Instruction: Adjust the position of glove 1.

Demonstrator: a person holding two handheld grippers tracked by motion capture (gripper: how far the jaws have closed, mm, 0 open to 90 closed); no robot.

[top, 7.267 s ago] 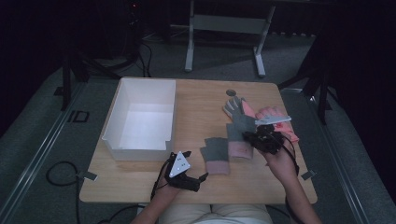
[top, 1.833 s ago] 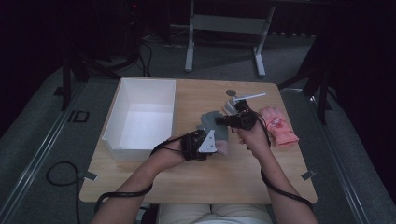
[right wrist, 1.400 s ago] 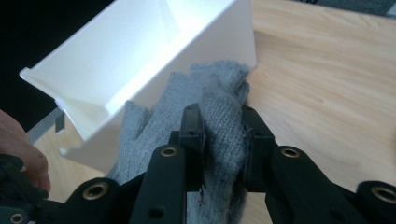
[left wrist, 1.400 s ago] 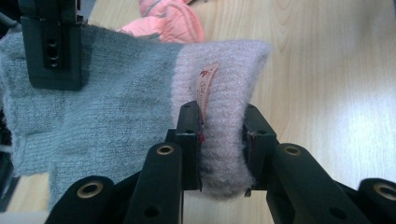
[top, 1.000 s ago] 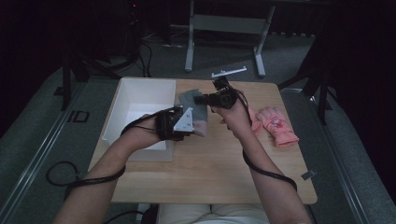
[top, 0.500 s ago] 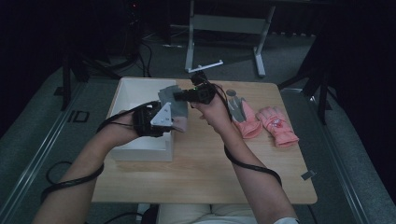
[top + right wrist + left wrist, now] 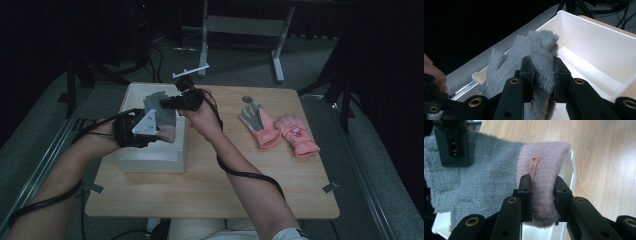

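grey glove (image 7: 161, 116) hangs over our box (image 7: 150, 162), both grippers (image 7: 541, 192) (image 7: 543, 75) clamped on it; uneven release could drape it across the rim.

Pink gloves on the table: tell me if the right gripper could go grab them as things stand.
Probably not yet. The right gripper is shut on the grey glove over the white bin; the pink gloves lie unobstructed on the table, so it must release first.

A grey knit glove (image 7: 161, 114) with a pink cuff (image 7: 544, 182) hangs stretched over the white box (image 7: 150, 160) at the counter's left, held at both ends. A second pair of pink gloves (image 7: 280, 131) lies flat, side by side, on the counter's far right.
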